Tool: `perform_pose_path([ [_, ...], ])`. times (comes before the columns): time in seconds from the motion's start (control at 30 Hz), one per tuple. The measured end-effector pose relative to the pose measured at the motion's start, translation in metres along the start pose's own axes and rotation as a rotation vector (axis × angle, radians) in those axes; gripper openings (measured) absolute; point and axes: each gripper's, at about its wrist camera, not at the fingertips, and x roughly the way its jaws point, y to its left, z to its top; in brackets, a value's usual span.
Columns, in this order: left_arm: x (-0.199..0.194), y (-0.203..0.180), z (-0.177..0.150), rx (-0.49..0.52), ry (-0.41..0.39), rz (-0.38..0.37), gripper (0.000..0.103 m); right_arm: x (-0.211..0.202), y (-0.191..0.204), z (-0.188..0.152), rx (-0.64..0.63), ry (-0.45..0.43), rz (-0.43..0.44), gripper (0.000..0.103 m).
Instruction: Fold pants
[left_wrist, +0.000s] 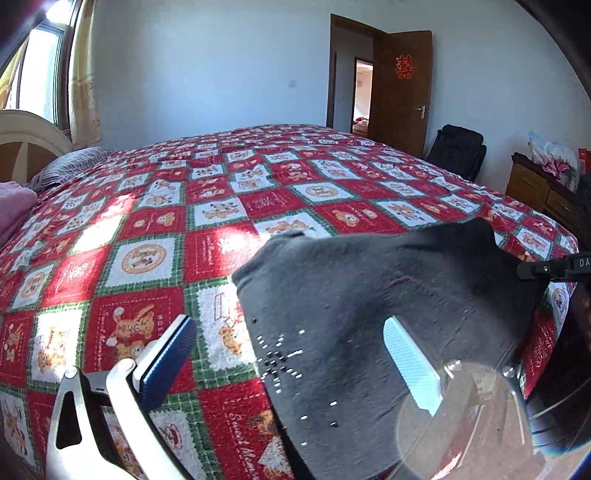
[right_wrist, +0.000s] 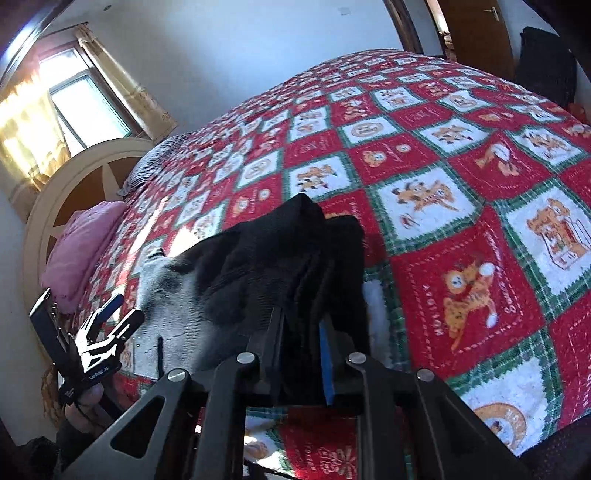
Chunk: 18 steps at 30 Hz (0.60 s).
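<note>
We see a wide bed (left_wrist: 155, 236) covered by a fleecy red, white and green checked blanket printed with cartoon bears, filling most of both views, with sunlight falling in patches across its squares. At its head stands a cream and brown arched wooden headboard (right_wrist: 70, 184), with a pink folded cloth (right_wrist: 79, 247) and a grey striped pillow (left_wrist: 70, 166) beside it. Past the far side of the bed we see a brown wooden door (left_wrist: 402, 92) standing ajar. On the near part of the bed lie the dark grey soft fabric pants (left_wrist: 369, 306), partly bunched, one edge lifted off the blanket toward the right side of the left wrist view. The right gripper (right_wrist: 301, 354), a black frame, has its fingers closed on a thick gathered fold of the pants, which rises in a dark heap just ahead of them. The left gripper (left_wrist: 295, 362), a white frame with blue ribbed pads, has its fingers spread wide apart: one finger stands over the blanket just beside the pants' edge, the other over the grey fabric, and neither pad presses on it. In the right wrist view we see this left gripper at the pants' far left edge, held by a hand (right_wrist: 86, 404).
</note>
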Motion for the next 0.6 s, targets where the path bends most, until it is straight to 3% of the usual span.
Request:
perform_pose_path([
  [0.17,0.004,0.005,-0.008,-0.027,0.023,-0.011,0.103,0.005,-0.015,0.000,0.037,0.004,0.037,0.018],
  [0.23,0.002,0.005,-0.009,-0.026,0.014,-0.017,0.103,-0.001,-0.010,0.003,0.021,-0.016,0.023,0.025],
  [0.3,0.000,0.005,-0.008,-0.028,0.009,-0.016,0.103,-0.008,-0.007,0.008,0.009,-0.060,-0.023,0.056],
  [0.33,0.000,0.005,-0.008,-0.030,0.006,-0.021,0.103,-0.013,-0.005,0.013,0.010,-0.092,-0.018,0.060],
  [0.5,0.000,0.000,-0.007,-0.019,0.005,-0.029,0.103,-0.006,0.004,0.044,-0.018,-0.137,-0.011,0.061],
  [0.6,-0.002,-0.002,-0.006,-0.004,-0.007,-0.025,0.103,0.024,0.009,0.061,-0.030,-0.076,0.007,0.061],
])
